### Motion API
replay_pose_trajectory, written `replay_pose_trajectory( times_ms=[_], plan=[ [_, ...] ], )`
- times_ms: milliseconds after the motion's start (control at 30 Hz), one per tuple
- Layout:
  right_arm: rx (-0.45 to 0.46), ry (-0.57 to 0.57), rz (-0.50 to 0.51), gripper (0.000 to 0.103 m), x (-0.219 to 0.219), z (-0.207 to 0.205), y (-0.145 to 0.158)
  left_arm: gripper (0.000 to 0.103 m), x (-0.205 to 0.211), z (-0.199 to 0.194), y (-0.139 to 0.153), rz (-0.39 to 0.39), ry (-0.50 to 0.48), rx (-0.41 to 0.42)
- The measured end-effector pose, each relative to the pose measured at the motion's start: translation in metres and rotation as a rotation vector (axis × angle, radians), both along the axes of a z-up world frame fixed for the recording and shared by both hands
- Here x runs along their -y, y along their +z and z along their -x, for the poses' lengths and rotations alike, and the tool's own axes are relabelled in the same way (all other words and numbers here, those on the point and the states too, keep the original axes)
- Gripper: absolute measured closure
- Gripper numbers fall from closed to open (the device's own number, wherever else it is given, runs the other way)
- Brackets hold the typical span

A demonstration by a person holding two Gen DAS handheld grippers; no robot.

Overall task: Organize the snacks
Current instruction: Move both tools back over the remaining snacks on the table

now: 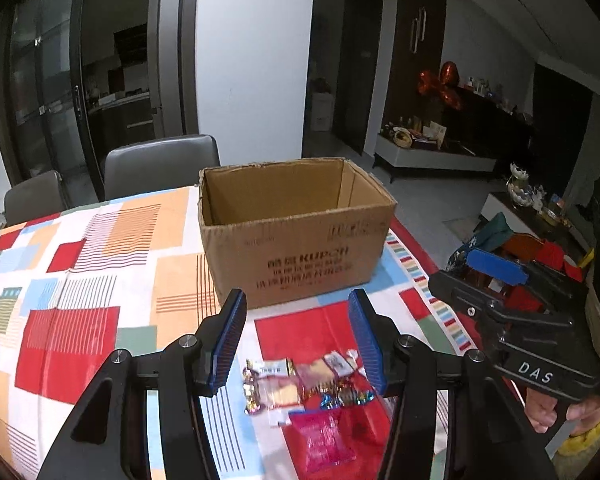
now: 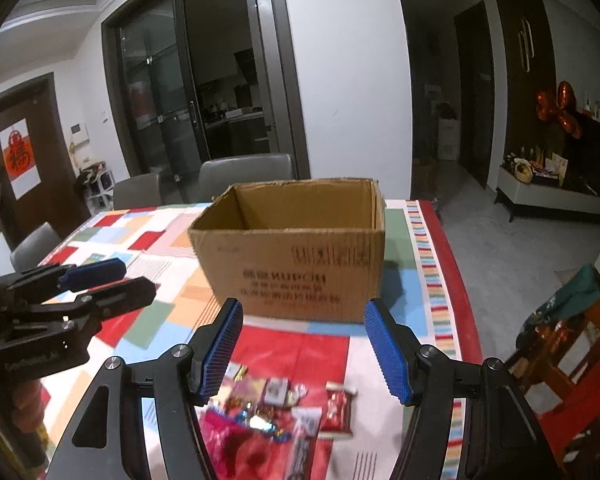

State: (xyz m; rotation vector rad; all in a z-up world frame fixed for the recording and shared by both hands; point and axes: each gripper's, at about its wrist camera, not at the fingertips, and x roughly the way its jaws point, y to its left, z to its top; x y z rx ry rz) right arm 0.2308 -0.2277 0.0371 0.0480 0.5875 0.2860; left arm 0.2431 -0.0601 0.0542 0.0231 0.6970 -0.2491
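Left wrist view: both claws, the left claw (image 1: 298, 340) and right claw (image 1: 476, 276), stand apart and empty, the snack packets (image 1: 304, 388) lying just below the left, nearer than the open cardboard box (image 1: 300, 256) beyond.

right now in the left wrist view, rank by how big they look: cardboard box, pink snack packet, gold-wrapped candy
1. cardboard box, by far the largest
2. pink snack packet
3. gold-wrapped candy, smallest

The packet lies nearer the camera, which inflates its look slightly.

Open empty cardboard box (image 1: 300, 240) upright on table, snack packets (image 1: 304, 384) heaped just before it
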Motion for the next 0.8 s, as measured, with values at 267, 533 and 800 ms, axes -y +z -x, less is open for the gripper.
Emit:
replay_pose_trajectory(
  times_ms=[267, 533, 800],
  plan=[
    [-0.032, -0.004, -0.021, 0.039, 0.006, 0.029, -0.021, 0.051, 0.002, 0.034, -0.017, 0.0, -0.023, 0.003],
    [-0.107, 0.001, -0.031, 0.039, 0.004, 0.041, -0.057, 0.051, 0.004, 0.047, -0.059, 0.008, -0.027, -0.087],
    [-0.199, 0.01, -0.044, 0.042, 0.002, 0.041, -0.09, 0.051, 0.007, 0.048, -0.101, 0.045, -0.021, -0.189]
  ],
)
